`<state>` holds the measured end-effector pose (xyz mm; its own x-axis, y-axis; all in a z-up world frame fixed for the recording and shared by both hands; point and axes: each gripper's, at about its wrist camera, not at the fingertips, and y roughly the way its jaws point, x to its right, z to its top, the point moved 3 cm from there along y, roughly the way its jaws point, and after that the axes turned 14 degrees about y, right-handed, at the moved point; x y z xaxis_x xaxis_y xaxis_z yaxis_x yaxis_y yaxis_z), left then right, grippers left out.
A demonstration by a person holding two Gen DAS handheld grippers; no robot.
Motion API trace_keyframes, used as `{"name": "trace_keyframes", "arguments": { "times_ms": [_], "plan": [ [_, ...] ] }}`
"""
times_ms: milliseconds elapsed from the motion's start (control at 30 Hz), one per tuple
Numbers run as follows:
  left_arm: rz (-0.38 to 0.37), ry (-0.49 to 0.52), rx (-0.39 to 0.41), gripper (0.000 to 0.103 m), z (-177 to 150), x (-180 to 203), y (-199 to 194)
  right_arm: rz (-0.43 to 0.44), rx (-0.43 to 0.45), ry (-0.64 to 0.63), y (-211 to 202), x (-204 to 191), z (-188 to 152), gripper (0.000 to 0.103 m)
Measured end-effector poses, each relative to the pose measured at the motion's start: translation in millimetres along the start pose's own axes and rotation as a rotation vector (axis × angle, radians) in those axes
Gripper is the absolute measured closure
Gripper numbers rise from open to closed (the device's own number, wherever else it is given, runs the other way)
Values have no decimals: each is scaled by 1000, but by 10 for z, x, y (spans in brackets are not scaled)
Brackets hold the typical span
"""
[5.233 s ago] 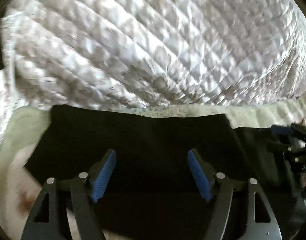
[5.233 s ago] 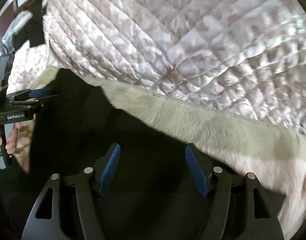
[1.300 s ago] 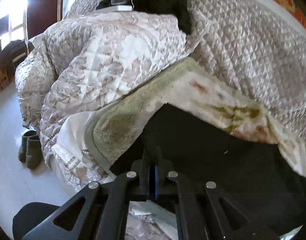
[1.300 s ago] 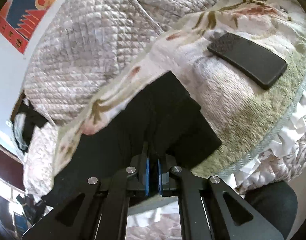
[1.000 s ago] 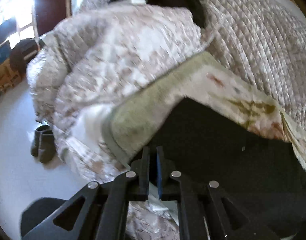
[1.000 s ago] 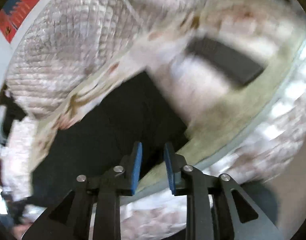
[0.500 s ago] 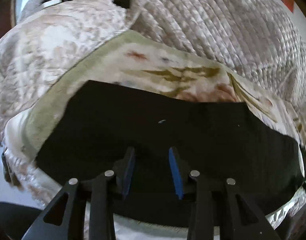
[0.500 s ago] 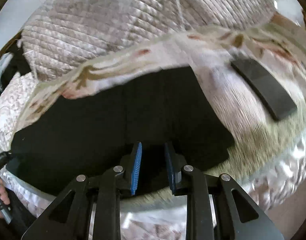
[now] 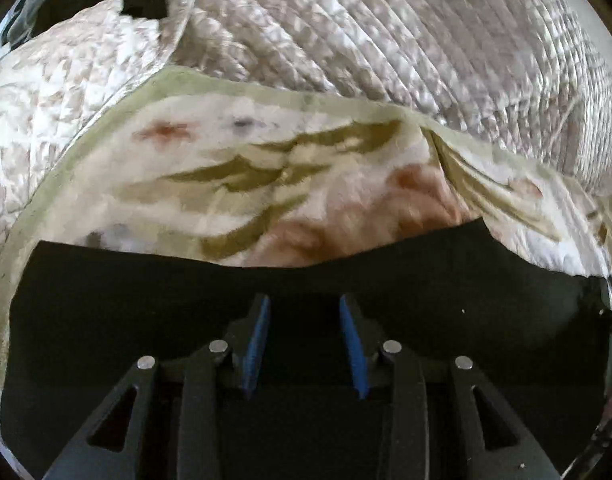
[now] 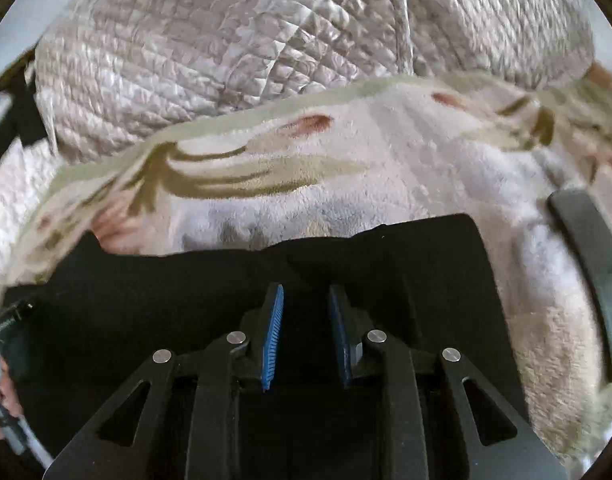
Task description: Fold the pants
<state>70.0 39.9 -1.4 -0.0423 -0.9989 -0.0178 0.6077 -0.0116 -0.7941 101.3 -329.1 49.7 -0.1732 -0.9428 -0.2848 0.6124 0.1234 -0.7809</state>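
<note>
While both grippers hang over the near edge of the bed, we see the black pants (image 9: pixel 426 280) lying flat as a long band across the fleece blanket (image 9: pixel 265 168), running from the left wrist view's left side over to the right one; in the right wrist view a doubled, squared end (image 10: pixel 446 248) sits near the right. Nearest us, the left gripper (image 9: pixel 303 344) has its blue pads apart, having just been opening, with bare dark cloth under the gap and nothing pinched; the right gripper (image 10: pixel 303 332) stands with its pads a little apart too, over the pants and pressing on nothing that we can see. We judge the fabric light, soft and limp, with no stiffness to hold a shape; it will sag and drag on the plush blanket, so we would pinch it at an edge or corner, both layers together, rather than mid-panel. Farther right lies a dark phone (image 10: pixel 586 256), just beside the pants' end, which a swept fold could catch; beyond the blanket rises the quilted bedspread (image 9: pixel 386 40).
</note>
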Motion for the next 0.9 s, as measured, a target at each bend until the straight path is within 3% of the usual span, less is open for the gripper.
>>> {"name": "trace_keyframes", "arguments": {
  "times_ms": [133, 233, 400, 700, 767, 900],
  "plan": [
    [82, -53, 40, 62, -30, -299, -188, -1, 67, -46, -226, -63, 18, 78],
    [188, -121, 13, 62, -99, -653, -148, -77, 41, -12, -85, 144, 39, 77],
    [186, -147, 32, 62, -138, -742, -258, -36, 41, 6, -187, 179, 50, 77],
    [53, 11, 47, 61, -509, -63, -598, 49, 19, -122, -583, -236, -575, 76],
    [44, 45, 29, 59, -611, 70, -583, 44, 21, -149, -611, -249, -701, 58],
    [57, 70, 29, 58, -678, 170, -659, 9, 36, -211, -707, -283, -869, 58]
  ]
}}
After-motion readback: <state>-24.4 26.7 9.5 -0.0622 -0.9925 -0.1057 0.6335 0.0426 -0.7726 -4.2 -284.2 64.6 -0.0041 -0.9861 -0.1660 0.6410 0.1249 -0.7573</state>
